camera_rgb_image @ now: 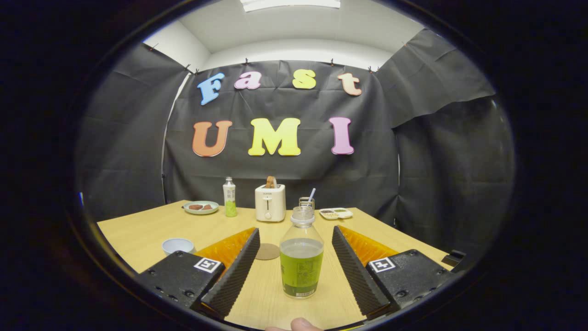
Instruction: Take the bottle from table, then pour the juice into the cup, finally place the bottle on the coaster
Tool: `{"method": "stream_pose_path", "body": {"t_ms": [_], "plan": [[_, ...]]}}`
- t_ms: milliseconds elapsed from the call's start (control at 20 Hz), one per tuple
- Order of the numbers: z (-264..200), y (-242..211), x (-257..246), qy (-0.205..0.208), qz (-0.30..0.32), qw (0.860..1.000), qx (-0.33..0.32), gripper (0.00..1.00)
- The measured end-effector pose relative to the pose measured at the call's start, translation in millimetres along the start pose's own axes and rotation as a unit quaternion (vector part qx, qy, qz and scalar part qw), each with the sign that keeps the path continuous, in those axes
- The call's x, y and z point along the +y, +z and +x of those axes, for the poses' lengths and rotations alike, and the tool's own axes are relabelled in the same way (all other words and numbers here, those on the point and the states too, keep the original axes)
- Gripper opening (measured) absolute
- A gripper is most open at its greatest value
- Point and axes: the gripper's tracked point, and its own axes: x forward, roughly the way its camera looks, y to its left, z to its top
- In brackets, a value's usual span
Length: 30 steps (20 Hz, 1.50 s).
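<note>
Fingers spread wide around the bottle, nothing pinched yet.

My gripper [294, 262] sits low in the frame with its fingers apart, because the bottle [301, 257] stands upright between them at lower centre, touching neither; I judge I've lined it up to close on its body; the round coaster [267, 251] lies just left of the bottle beside my left finger, the cup [178, 245] further left; toaster [270, 202], a second bottle [229, 196] and plate [200, 208] wait mid-frame by the wall.
</note>
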Motion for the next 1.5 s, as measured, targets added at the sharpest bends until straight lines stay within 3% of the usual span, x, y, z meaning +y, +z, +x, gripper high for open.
{"method": "stream_pose_path", "body": {"t_ms": [800,1050,1250,1500], "plan": [[52.1,-69.3,-8.4,0.021,0.01,0.997,0.079,1.0],[53.2,-68.9,-10.0,0.021,0.01,0.997,0.079,1.0],[53.8,-69.4,-8.5,0.026,0.012,0.996,0.083,0.96],[53.6,-68.4,-5.7,0.037,0.011,0.996,0.085,0.82]]}}
